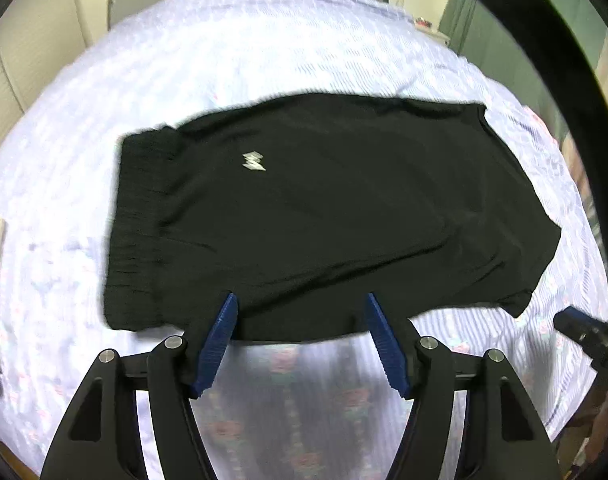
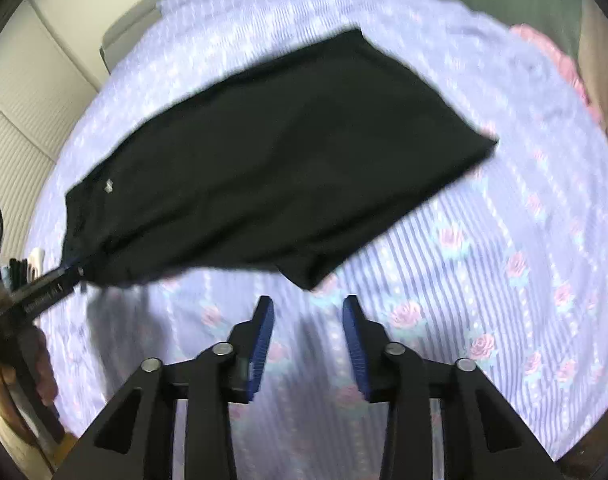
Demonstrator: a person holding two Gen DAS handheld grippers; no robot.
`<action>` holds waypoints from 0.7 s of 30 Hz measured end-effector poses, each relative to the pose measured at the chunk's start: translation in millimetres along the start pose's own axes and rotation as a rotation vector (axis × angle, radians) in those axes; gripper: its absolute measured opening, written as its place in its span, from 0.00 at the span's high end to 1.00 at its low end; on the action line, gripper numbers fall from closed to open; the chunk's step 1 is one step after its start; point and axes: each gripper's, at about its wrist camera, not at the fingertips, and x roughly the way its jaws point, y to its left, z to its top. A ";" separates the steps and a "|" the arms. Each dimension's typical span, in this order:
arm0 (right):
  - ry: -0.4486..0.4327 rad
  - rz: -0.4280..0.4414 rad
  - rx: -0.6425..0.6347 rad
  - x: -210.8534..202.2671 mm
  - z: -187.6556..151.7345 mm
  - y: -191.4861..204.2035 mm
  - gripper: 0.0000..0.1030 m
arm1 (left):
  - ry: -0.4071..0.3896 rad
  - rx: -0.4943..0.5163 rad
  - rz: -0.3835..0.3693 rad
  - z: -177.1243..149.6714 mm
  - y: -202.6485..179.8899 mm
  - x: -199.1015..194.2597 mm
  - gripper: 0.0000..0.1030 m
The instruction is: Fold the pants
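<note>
Pants (image 1: pixel 324 208) lie on a floral striped sheet (image 2: pixel 484 280); both grippers' jaws are spread apart.

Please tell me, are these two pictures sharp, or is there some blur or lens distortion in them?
Left wrist view: strong fisheye bending with a dark round border; the black pants and striped bedsheet are slightly smeared, the left gripper is crisp. Right wrist view: same bending, heavier blur on the pants edges and rose print; the right gripper stays sharp.
</note>
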 end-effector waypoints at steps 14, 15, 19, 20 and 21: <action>-0.133 0.075 -0.229 37.1 55.5 141.7 0.47 | -0.055 -0.135 -0.035 16.5 131.0 9.0 0.29; -0.133 0.077 -0.236 41.4 56.9 149.3 0.47 | -0.049 -0.150 -0.070 19.3 138.2 15.5 0.28; -0.124 0.071 -0.240 56.8 60.6 175.5 0.47 | -0.037 -0.205 -0.160 24.7 168.0 33.9 0.26; -0.121 0.068 -0.236 60.2 60.9 180.3 0.47 | -0.035 -0.218 -0.180 26.9 173.5 38.8 0.26; -0.118 0.067 -0.229 64.0 61.6 184.5 0.47 | -0.031 -0.231 -0.202 28.5 178.5 43.9 0.26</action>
